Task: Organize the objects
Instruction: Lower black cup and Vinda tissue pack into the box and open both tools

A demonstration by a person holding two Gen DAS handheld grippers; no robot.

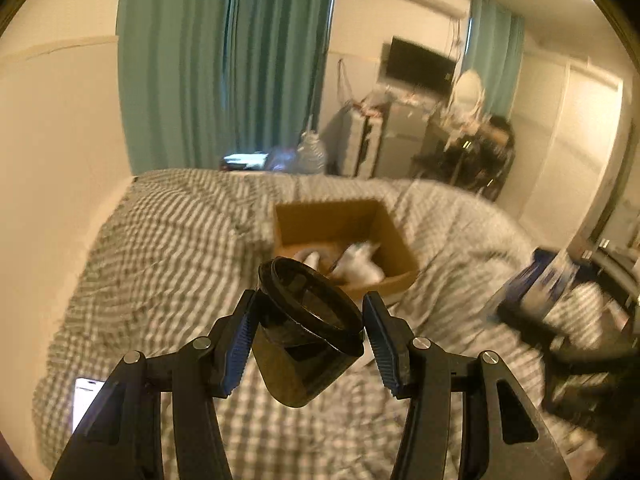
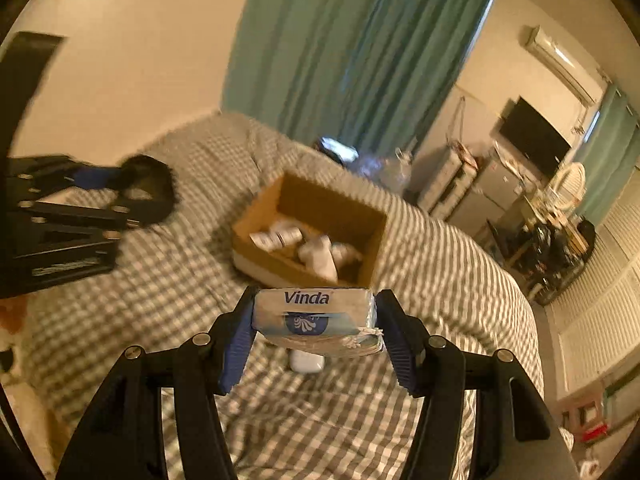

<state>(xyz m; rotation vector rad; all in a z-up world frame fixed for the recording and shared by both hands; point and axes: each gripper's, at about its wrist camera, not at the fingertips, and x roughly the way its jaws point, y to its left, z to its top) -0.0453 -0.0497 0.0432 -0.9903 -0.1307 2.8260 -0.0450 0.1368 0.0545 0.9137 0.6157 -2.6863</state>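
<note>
Right gripper [image 2: 316, 322] squeezes a white and blue tissue pack [image 2: 314, 318] that says "Vinda". Left gripper [image 1: 308, 336] pinches a shiny black jar [image 1: 306, 332], tipped over. Both hang above the checked bed [image 1: 168, 248], near the brown box [image 2: 316, 232] of white bottles.

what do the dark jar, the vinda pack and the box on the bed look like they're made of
Dark jar: probably glossy translucent plastic, possibly glass; light glints on its rim.
Vinda pack: soft tissue in thin shiny plastic film, crinkled at one corner.
Box: plain brown cardboard, matte, with thin raw edges.
</note>
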